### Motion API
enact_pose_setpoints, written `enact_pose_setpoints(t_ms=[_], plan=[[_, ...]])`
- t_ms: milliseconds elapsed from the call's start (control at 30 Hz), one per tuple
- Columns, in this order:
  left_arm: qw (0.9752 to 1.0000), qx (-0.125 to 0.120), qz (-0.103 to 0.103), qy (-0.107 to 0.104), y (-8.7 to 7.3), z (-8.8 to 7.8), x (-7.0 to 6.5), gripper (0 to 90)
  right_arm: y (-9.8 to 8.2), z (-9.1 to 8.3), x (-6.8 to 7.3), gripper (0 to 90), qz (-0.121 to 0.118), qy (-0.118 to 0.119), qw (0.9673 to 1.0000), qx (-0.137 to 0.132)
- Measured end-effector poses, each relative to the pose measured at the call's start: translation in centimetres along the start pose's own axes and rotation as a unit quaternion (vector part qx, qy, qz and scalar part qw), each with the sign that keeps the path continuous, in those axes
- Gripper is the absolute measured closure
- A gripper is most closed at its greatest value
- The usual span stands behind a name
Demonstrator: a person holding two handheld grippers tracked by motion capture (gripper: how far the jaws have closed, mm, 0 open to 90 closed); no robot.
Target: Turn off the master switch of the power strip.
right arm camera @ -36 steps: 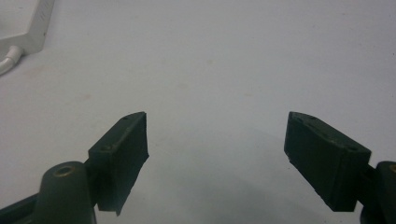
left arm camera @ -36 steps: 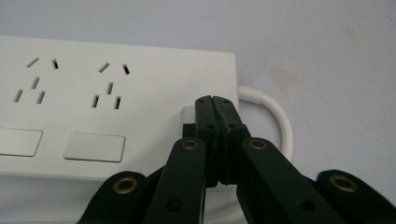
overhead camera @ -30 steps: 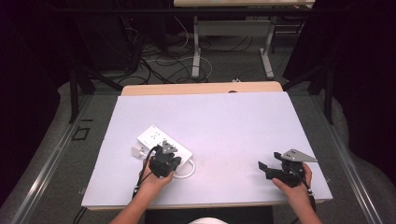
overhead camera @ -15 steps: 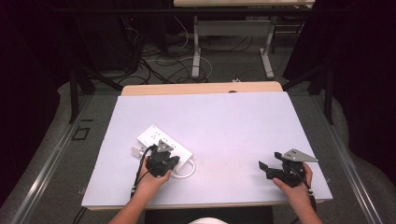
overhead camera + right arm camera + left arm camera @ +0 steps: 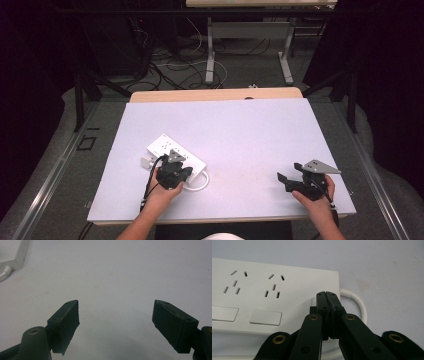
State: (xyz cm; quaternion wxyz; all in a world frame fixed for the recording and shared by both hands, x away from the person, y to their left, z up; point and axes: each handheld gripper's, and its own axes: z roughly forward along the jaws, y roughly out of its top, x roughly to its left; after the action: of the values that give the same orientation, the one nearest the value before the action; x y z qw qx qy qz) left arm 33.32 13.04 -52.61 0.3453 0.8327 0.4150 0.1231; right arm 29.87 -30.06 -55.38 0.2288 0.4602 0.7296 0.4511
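Note:
A white power strip [image 5: 162,146] lies on the left half of the white table [image 5: 240,135], its white cord [image 5: 199,186] looping out at its near end. In the left gripper view the strip [image 5: 274,295] shows two socket groups and flat rectangular buttons, with the cord [image 5: 360,305] curving away at the right. My left gripper [image 5: 327,293] is shut with nothing between its jaws, its tips right at the strip's end by the cord; in the high view it [image 5: 184,173] sits over that end. My right gripper [image 5: 288,176] stands open above bare table [image 5: 116,320], jaws wide apart.
The strip's corner [image 5: 15,252] and a bit of cord [image 5: 3,275] lie far off in the right gripper view. A wooden strip [image 5: 215,94] borders the table's far edge. Beyond it stand desk legs [image 5: 210,50] and floor cables [image 5: 175,62].

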Motion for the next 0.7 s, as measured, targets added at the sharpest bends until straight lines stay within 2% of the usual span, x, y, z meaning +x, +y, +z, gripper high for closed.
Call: enact_pose_setpoints(t_ms=[133, 300, 400, 433, 467, 533, 633, 700], plan=[[1.0000, -0.004, -0.007, -0.003, -0.02, -0.05, 0.12, 90.0, 0.00, 0.02, -0.09, 21.2, 0.004, -0.005, 1.0000, -0.006], [0.9999, -0.003, -0.003, 0.011, 0.08, -0.33, 0.22, 90.0, -0.11, -0.12, -0.38, 21.0, 0.009, -0.004, 0.9999, -0.003], [0.9999, -0.008, -0.011, 0.007, 0.09, -0.40, 0.24, 89.6, -0.16, -0.02, -0.33, 20.9, 0.016, -0.009, 0.9997, -0.013], [0.9999, -0.009, -0.009, 0.007, 0.11, -0.46, 0.33, 88.0, -0.14, -0.16, -0.39, 20.9, 0.017, -0.003, 0.9998, -0.004], [1.0000, 0.001, -0.007, 0.002, 0.19, -0.66, 0.44, 87.3, -0.17, -0.09, -0.37, 20.9, 0.018, -0.007, 0.9998, -0.009], [0.9999, -0.009, -0.009, 0.007, 0.14, -0.60, 0.42, 87.0, -0.16, -0.17, -0.41, 20.9, 0.019, -0.002, 0.9998, -0.005], [0.9997, -0.016, -0.017, 0.002, 0.09, -0.64, 0.46, 85.4, -0.15, -0.22, -0.42, 20.9, 0.016, -0.005, 0.9998, -0.004], [0.9998, -0.013, -0.015, 0.003, 0.14, -0.78, 0.60, 84.4, -0.15, -0.15, -0.45, 20.9, 0.018, -0.002, 0.9998, -0.006]])
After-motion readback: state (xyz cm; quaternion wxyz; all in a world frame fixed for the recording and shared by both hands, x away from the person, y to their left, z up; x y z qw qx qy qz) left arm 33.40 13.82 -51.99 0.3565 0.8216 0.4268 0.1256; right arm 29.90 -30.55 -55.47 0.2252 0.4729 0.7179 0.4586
